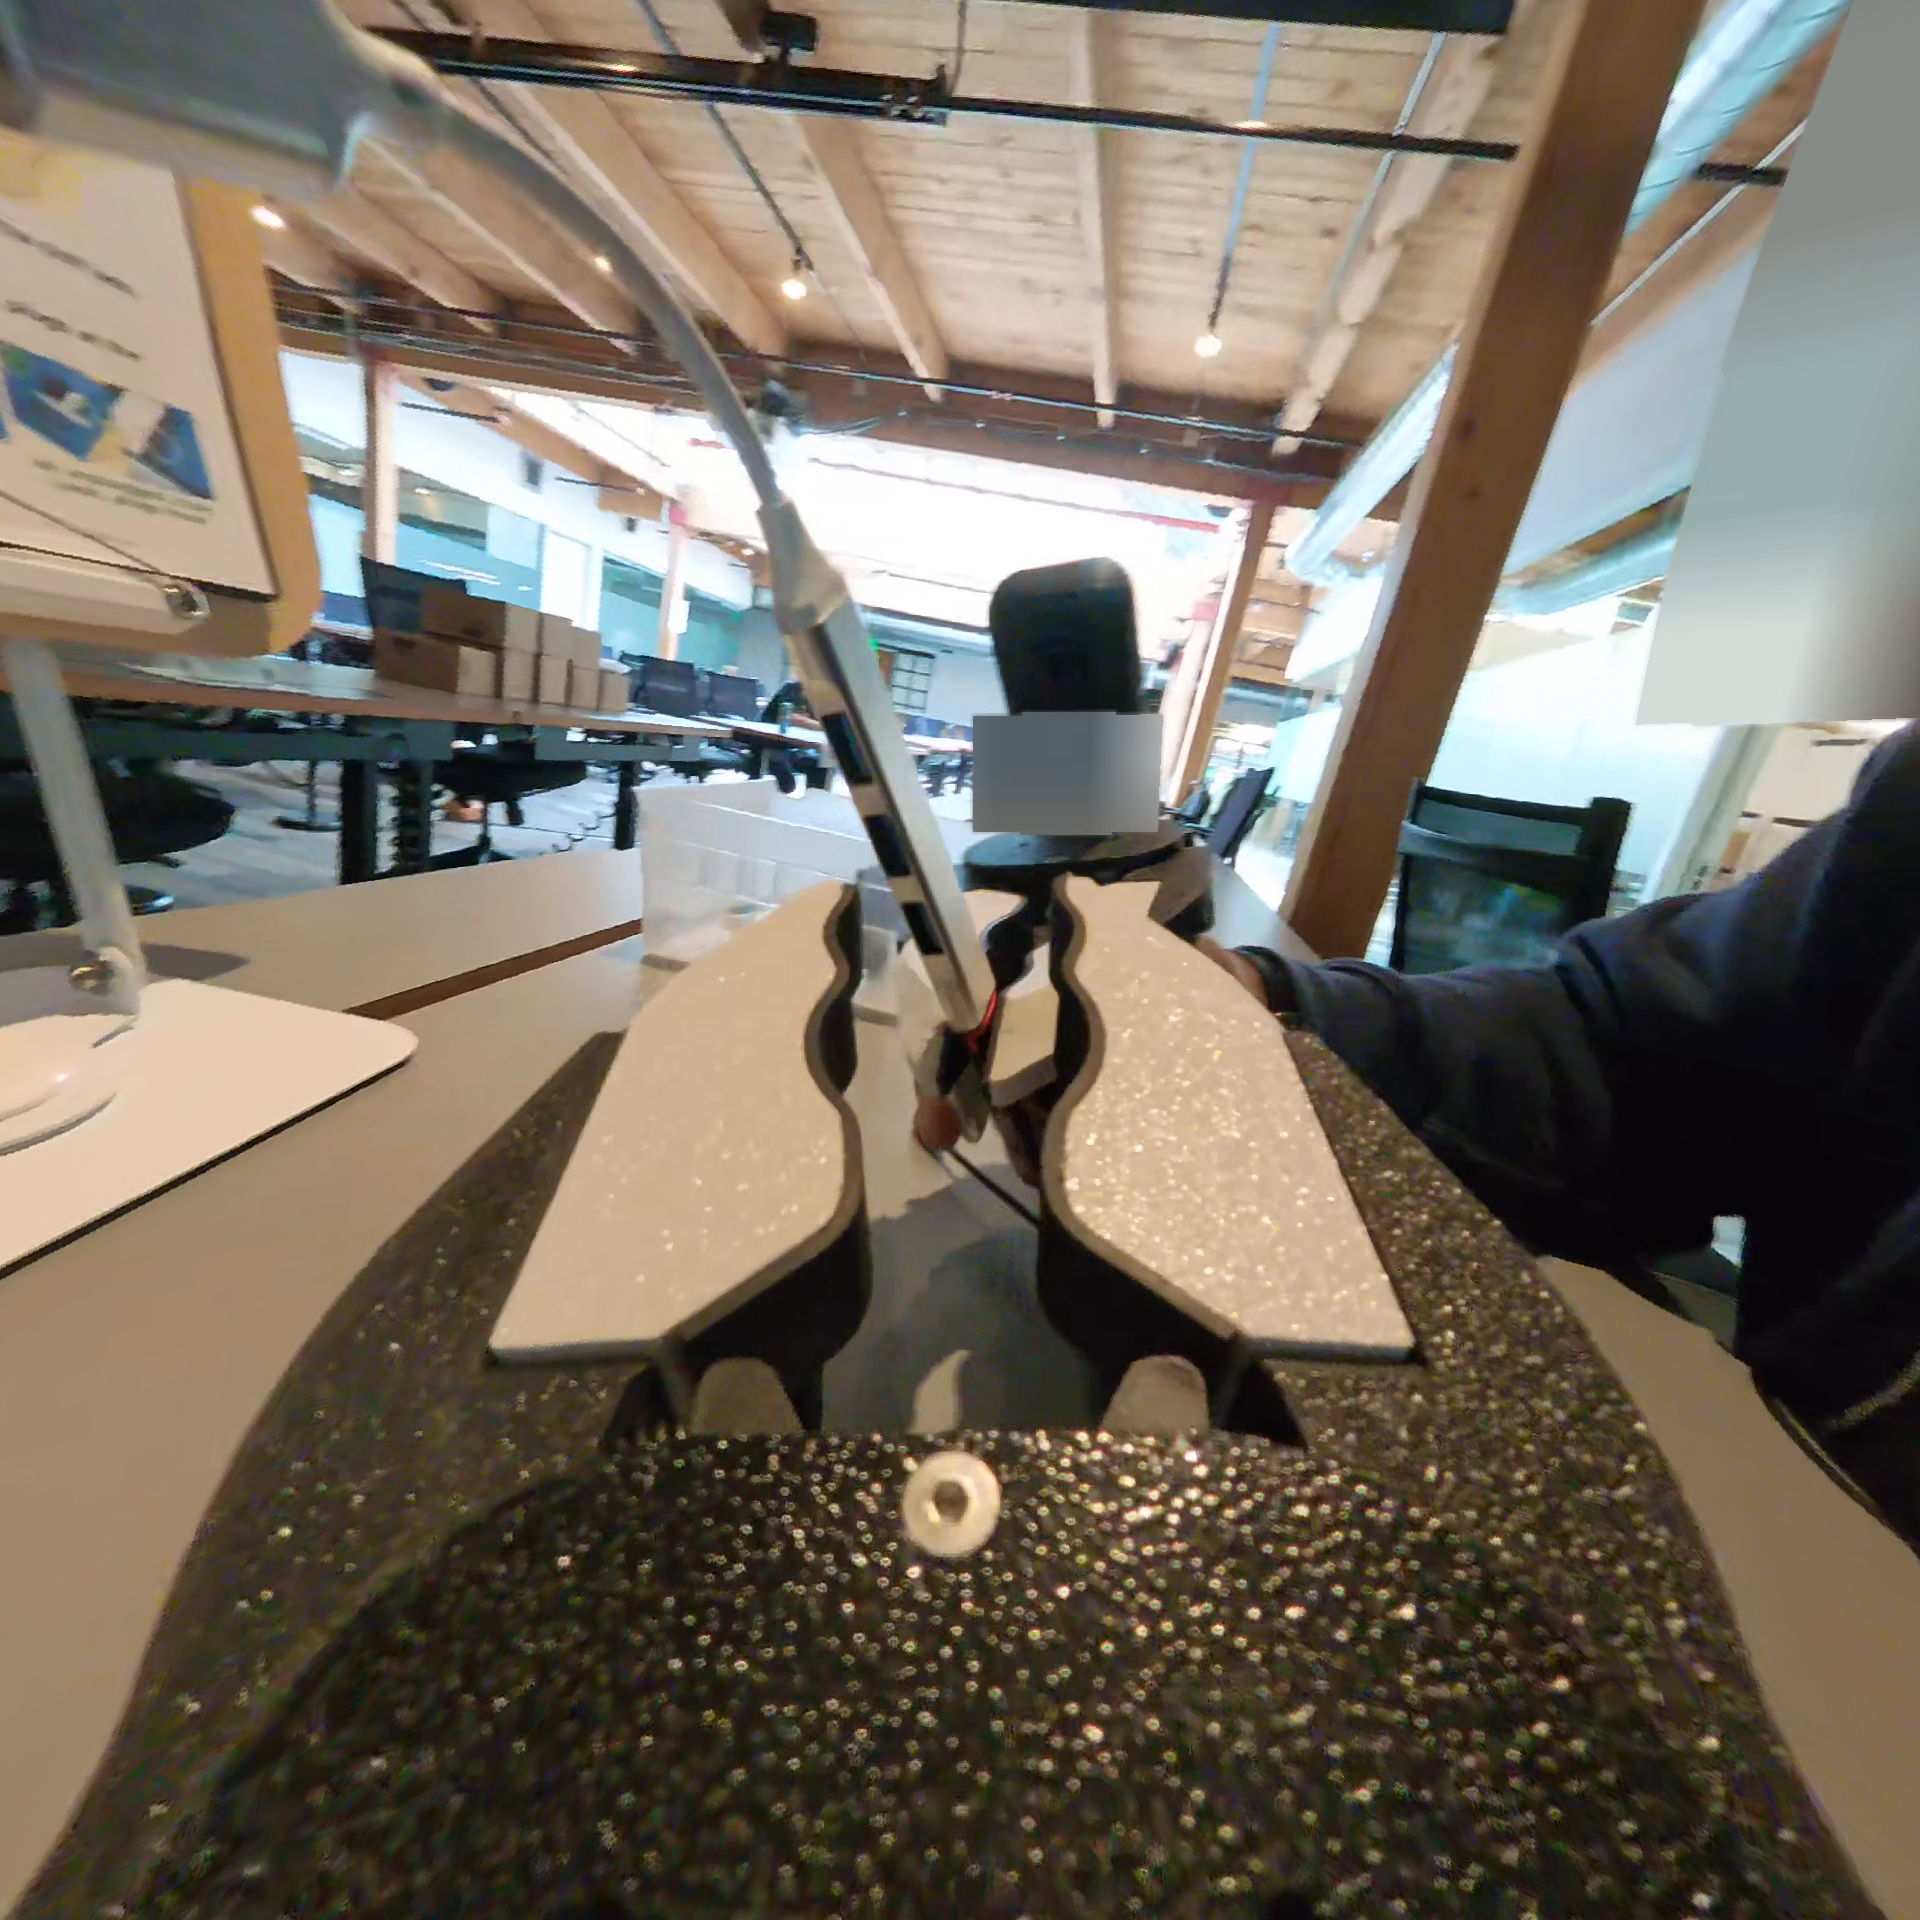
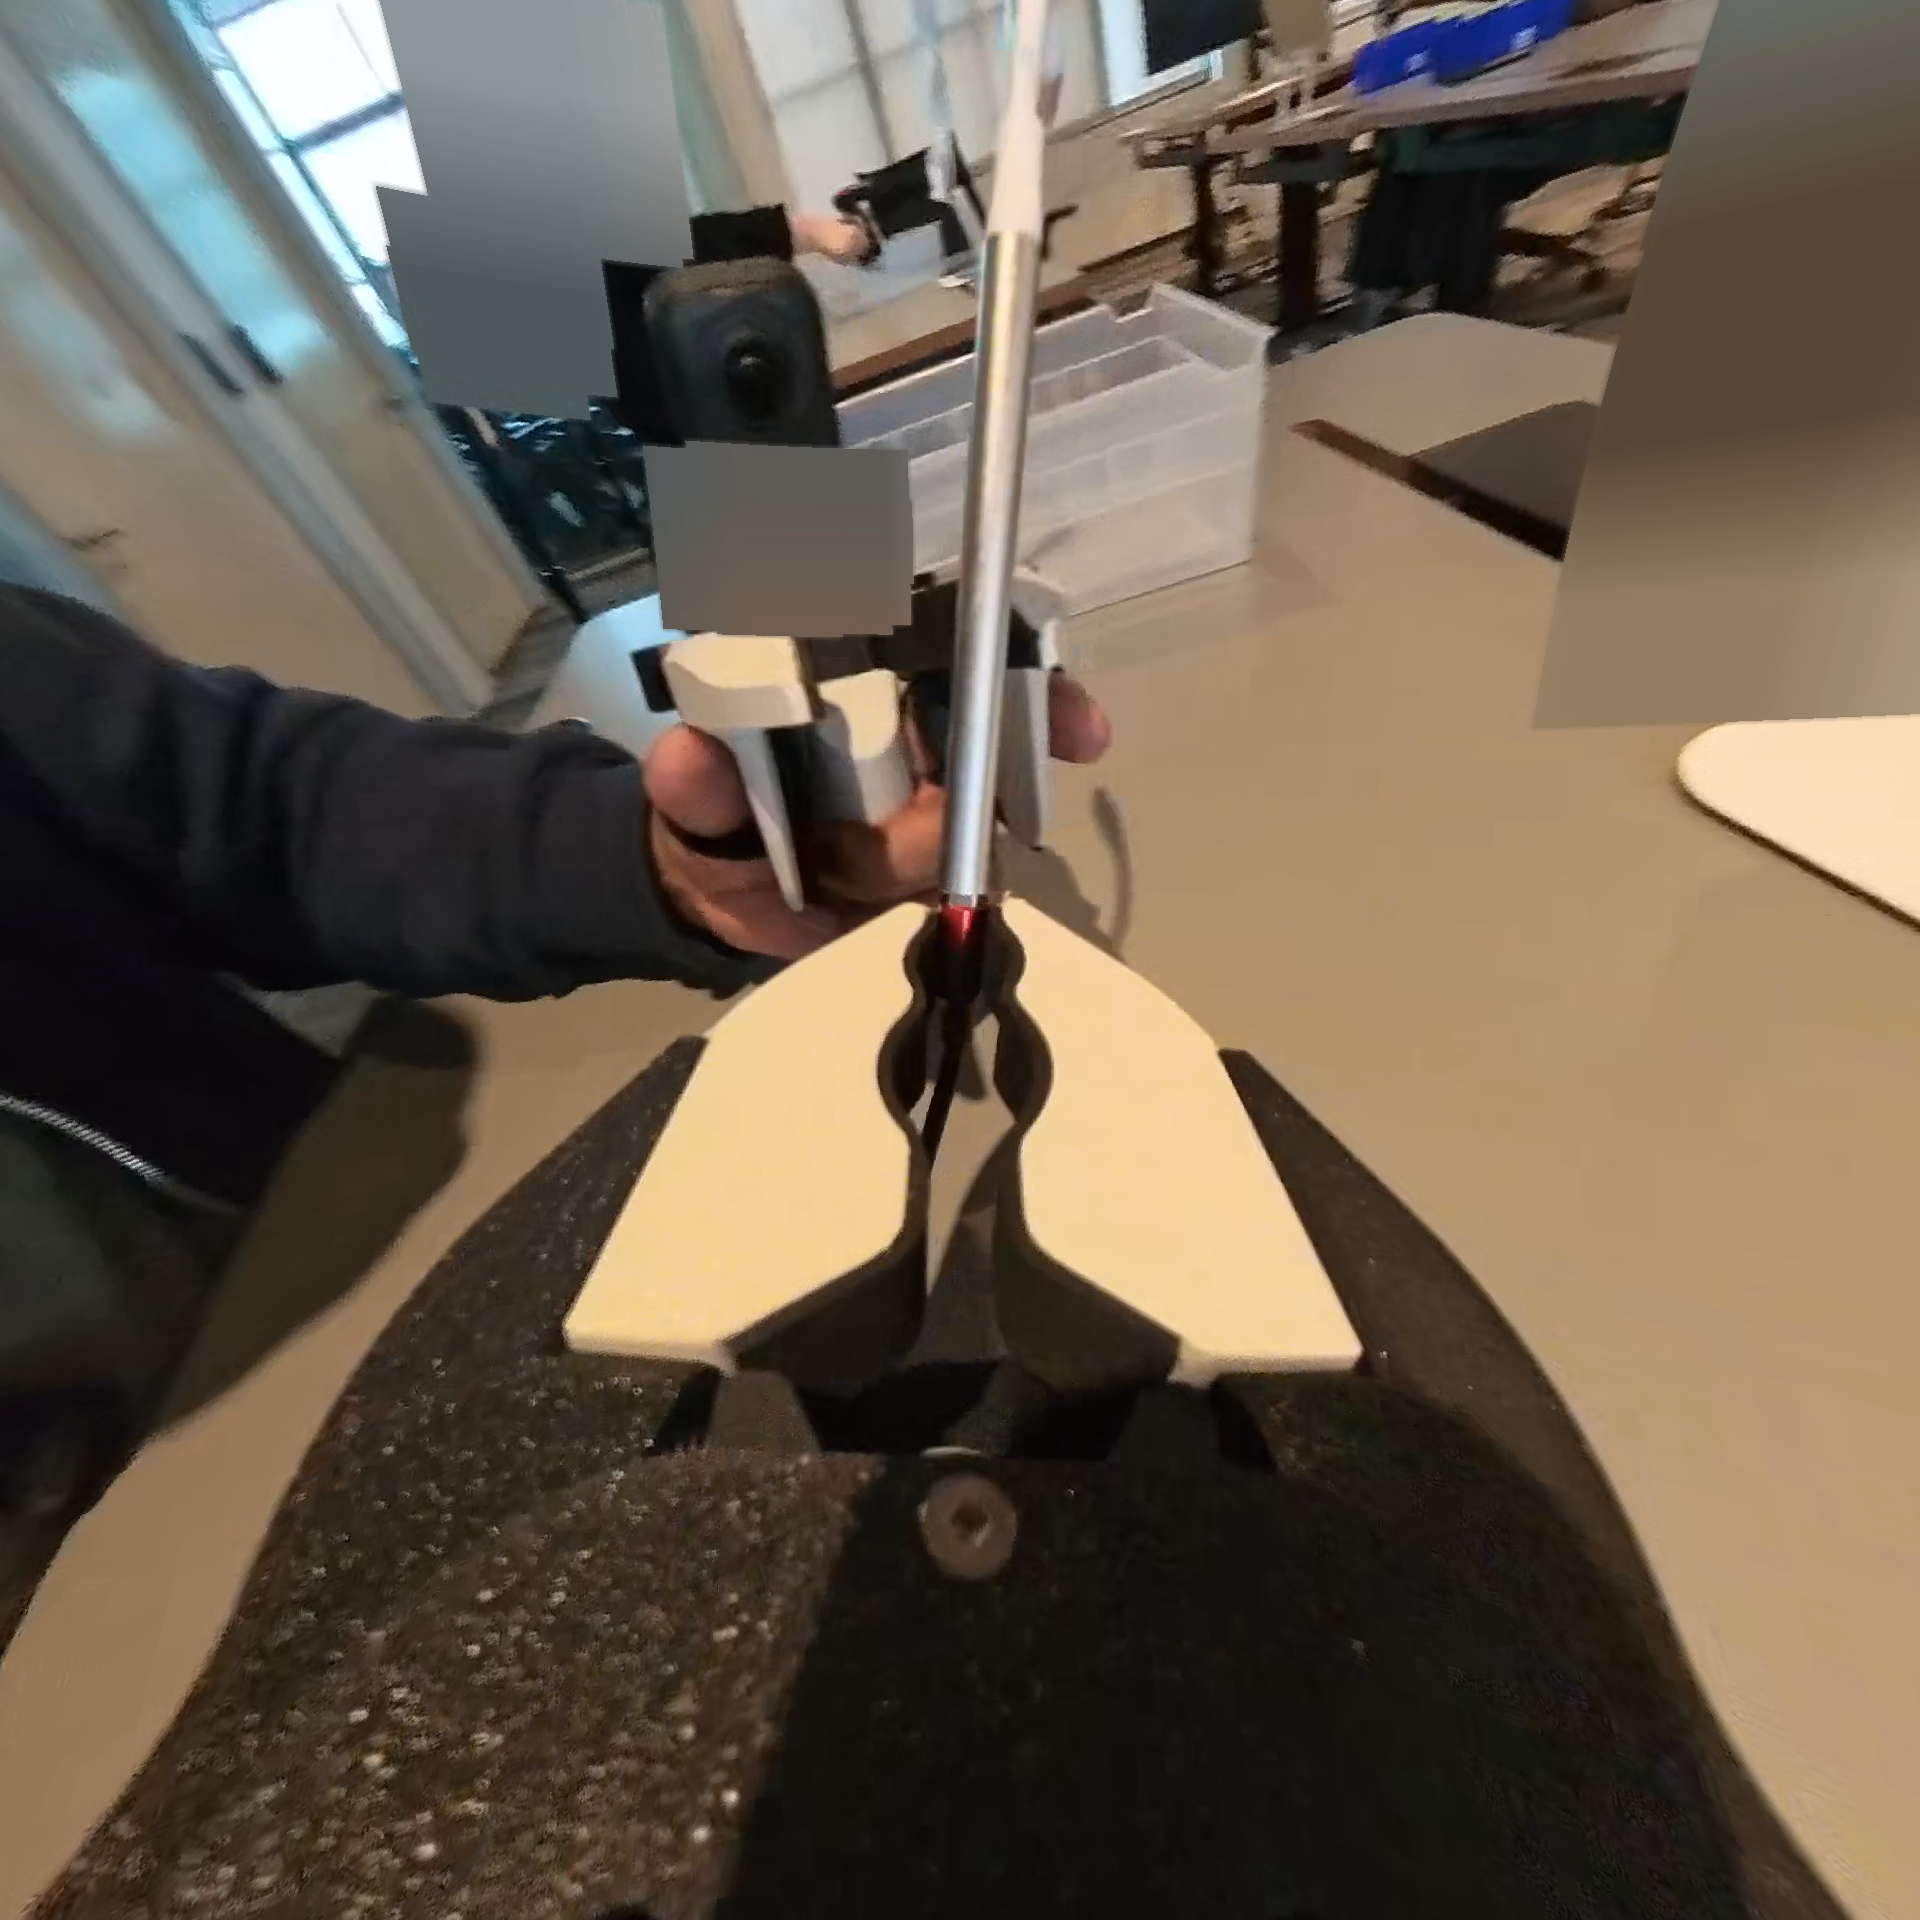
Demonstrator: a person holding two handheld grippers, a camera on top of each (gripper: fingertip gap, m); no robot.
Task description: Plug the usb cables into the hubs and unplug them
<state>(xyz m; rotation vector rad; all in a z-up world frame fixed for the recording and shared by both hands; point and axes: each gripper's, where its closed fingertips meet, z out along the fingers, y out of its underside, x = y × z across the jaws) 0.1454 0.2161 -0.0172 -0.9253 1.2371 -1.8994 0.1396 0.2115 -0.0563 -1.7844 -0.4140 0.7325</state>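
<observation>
**Right wrist view: plug seated at hub end, both grippers engaged**

Right wrist view shows the right gripper (image 2: 961, 940) pinching a red-collared USB plug (image 2: 958, 928), its black cable (image 2: 940, 1101) trailing back between the fingers. The plug meets the lower end of a slim silver hub (image 2: 992, 582), which stands tilted in mid-air above the grey table (image 2: 1403, 1039), away from its edges. Behind the hub, a hand (image 2: 748, 821) holds the left gripper.

In the left wrist view, the left gripper (image 1: 956, 935) is spread, with the hub (image 1: 894, 790) between its fingertips; whether either pad touches the hub is hard to judge, so the hub may hang from its white lead (image 1: 665, 301).

Judged step: plug at the end port, either just inserted or about to be withdrawn. The next move calls for a straight pull or push along the hub's axis, with the hub braced.

The port joint is hidden by fingertips. The hub lead's upper end is cut off.
</observation>
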